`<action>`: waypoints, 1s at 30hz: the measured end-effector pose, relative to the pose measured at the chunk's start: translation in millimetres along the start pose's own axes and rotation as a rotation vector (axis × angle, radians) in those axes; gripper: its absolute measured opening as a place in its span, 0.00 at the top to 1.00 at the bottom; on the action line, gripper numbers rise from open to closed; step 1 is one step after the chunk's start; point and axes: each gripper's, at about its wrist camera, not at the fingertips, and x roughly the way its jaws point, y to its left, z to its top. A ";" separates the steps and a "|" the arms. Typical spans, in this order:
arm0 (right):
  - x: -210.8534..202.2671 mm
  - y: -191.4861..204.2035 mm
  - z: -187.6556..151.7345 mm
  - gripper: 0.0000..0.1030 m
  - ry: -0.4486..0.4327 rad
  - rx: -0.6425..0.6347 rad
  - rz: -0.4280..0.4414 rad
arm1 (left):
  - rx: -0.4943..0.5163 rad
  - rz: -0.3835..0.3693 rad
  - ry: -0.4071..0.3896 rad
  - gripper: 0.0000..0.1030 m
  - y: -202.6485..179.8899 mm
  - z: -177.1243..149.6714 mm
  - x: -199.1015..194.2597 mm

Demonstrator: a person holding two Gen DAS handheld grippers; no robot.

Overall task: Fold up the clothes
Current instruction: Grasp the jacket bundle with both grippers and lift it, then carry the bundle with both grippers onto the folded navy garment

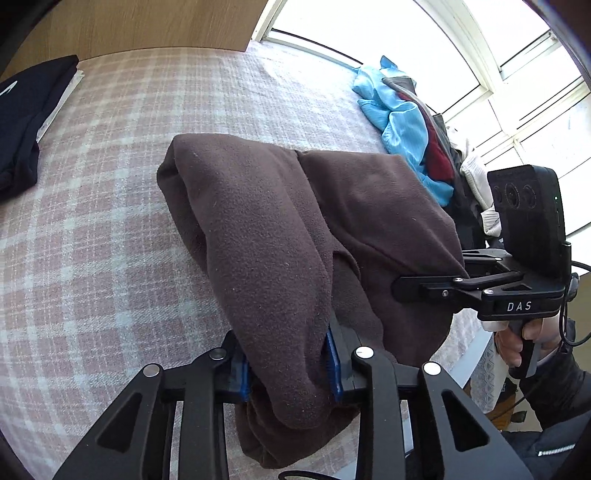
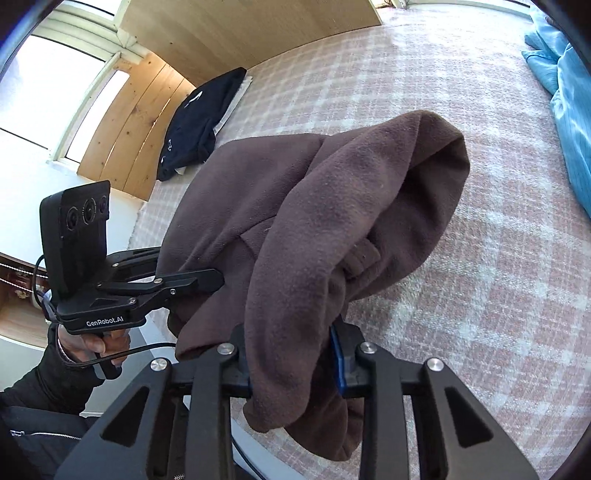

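Left gripper (image 1: 291,363): jaws pinching a bunched near edge of the brown fleece (image 1: 288,229); blue pads (image 1: 334,360) pressed into cloth on both sides.

Right gripper (image 2: 291,363): jaws likewise pinching a bunch of the fleece at its near edge, to the right of the left gripper.

Fleece: near edge lifted between the two grips, far part resting humped on the bed (image 1: 122,206). It appears partly folded.

Step in hand, as judged: carrying the near edge over for a fold. Keep both grips level and evenly spaced so the edge stays taut; lay it square on the far part; release only once the cloth lies flat.

Bed: pink-and-white checked cover, soft, likely to ruck if dragged on.

Far left: dark garment (image 1: 26,122), folded. Far right: clothes pile (image 1: 406,125), blue satin uppermost, unfolded.

Beyond: wooden headboard (image 1: 147,26); bright windows (image 1: 480,55).
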 end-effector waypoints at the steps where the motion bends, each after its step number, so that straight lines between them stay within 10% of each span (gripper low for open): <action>1: 2.5 1.9 -0.8 0.73 0.001 -0.006 -0.021 | -0.001 0.006 0.008 0.72 0.8 -3.3 3.1; 5: 0.1 -0.4 0.9 0.67 0.001 -0.034 -0.113 | -0.005 0.063 0.055 0.61 -0.2 -6.0 14.9; 9: 4.7 -9.9 0.1 0.59 0.031 -0.053 -0.247 | -0.008 0.167 0.071 0.21 3.2 -3.5 24.9; 11: 2.7 -17.3 -4.7 0.53 0.041 -0.068 -0.269 | -0.021 0.137 0.061 0.31 3.4 -1.3 30.0; 12: 2.7 -21.2 -5.8 0.53 0.046 -0.069 -0.266 | -0.011 0.109 0.062 0.57 0.0 0.3 32.1; 15: 10.8 -26.3 -1.8 0.56 0.052 -0.049 -0.189 | 0.011 0.049 0.060 0.66 -8.3 4.7 36.5; 21: -6.7 -12.6 5.7 0.71 0.030 -0.061 -0.043 | -0.034 -0.095 -0.029 0.69 -13.4 0.9 0.2; 30: -37.6 55.8 28.8 0.71 -0.046 -0.138 0.004 | -0.011 -0.112 -0.180 0.69 14.1 7.0 -87.2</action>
